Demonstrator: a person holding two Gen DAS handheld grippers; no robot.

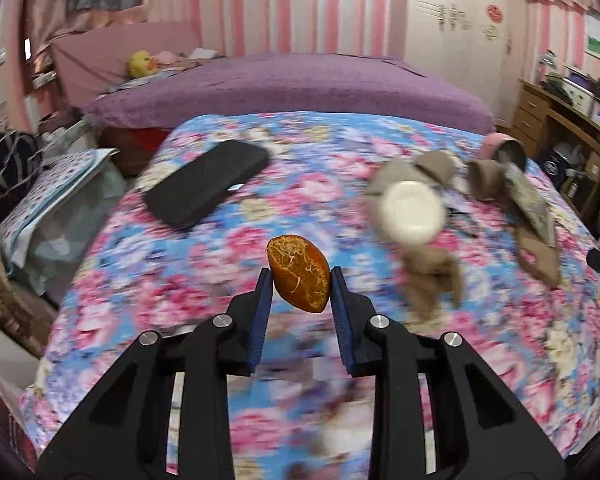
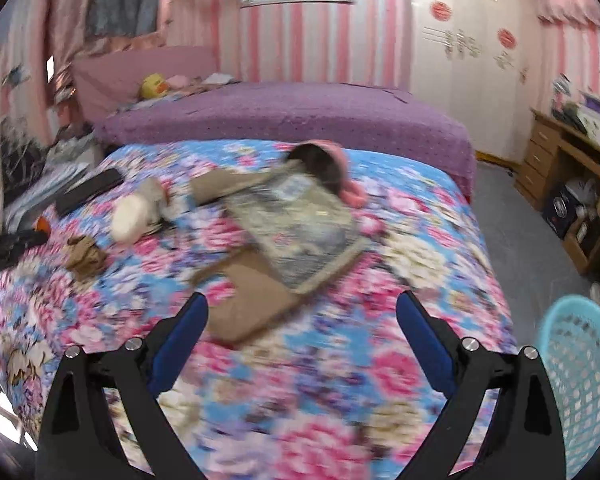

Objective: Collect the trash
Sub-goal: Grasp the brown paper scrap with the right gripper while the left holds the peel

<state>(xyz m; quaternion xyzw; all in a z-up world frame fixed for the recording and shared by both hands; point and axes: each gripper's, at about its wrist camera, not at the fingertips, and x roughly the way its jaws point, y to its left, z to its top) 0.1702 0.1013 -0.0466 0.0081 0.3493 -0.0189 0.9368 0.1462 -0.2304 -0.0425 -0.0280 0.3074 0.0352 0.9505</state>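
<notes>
My left gripper (image 1: 299, 274) is shut on a piece of orange peel (image 1: 299, 274), held above the flowered bedspread (image 1: 180, 280). The same peel (image 2: 43, 224) and the left gripper's black body show at the far left of the right wrist view. My right gripper (image 2: 302, 304) stands open over the bedspread (image 2: 340, 380), nothing between its blue pads (image 2: 424, 340). Ahead of it lie a flat brown cardboard piece (image 2: 244, 304) and a silvery foil bag (image 2: 300, 232). A crumpled brown paper (image 1: 432, 280) and a white round object (image 1: 412, 216) lie to the right of the peel.
A light blue plastic basket (image 2: 580, 380) stands at the lower right beside the bed. A black flat case (image 1: 208, 182) lies on the spread at the left. A pink cylinder (image 1: 504, 152) lies at the far side. A purple bed (image 1: 300, 84) and a wooden desk (image 1: 556, 120) stand beyond.
</notes>
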